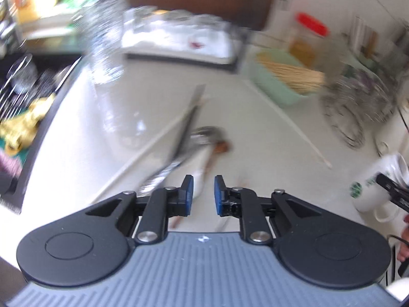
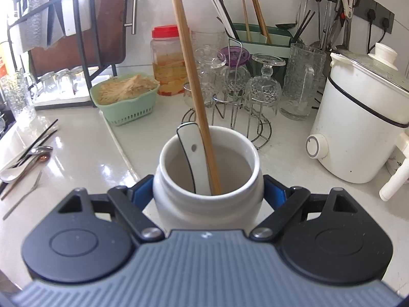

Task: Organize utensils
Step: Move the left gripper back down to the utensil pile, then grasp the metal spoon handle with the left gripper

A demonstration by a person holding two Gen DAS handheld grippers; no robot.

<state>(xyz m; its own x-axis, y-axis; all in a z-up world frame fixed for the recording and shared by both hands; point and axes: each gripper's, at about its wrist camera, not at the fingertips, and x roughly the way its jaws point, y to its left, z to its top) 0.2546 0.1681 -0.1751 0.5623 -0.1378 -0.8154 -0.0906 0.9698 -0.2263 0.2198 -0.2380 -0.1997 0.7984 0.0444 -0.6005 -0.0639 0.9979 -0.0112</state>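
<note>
The right tool [image 2: 208, 192] has its blue pads clamped on either side of a white ceramic jar [image 2: 207, 179], gripping it below the rim and keeping it upright on the worktop [image 2: 84, 163]. Inside the jar lean a white ceramic spoon [image 2: 190, 153] and a long wooden chopstick [image 2: 196, 94], both resting against the rim. The left tool [image 1: 203, 192] hangs above the pale worktop with its jaws a little apart and nothing between them; its view is blurred. Ahead of it lies the loose heap of utensils [image 1: 184, 145] not yet sorted: a metal spoon, a white ceramic spoon, and dark and white chopsticks crossing one another. From the right wrist view the same pile [image 2: 28, 156] sits at the left edge of the worktop, with a slim metal fork [image 2: 24, 197] lying apart from it, nearer the camera. These pieces should be light and stiff, but the glossy surface and smooth metal look slippery, and the ceramic spoon would probably chip if dropped. The chopsticks are thin and lie flat, so they seem best pinched across the shaft near the middle; the spoons look easier to take by the handle than by the bowl. The jar itself is likely heavy and breakable.
</note>
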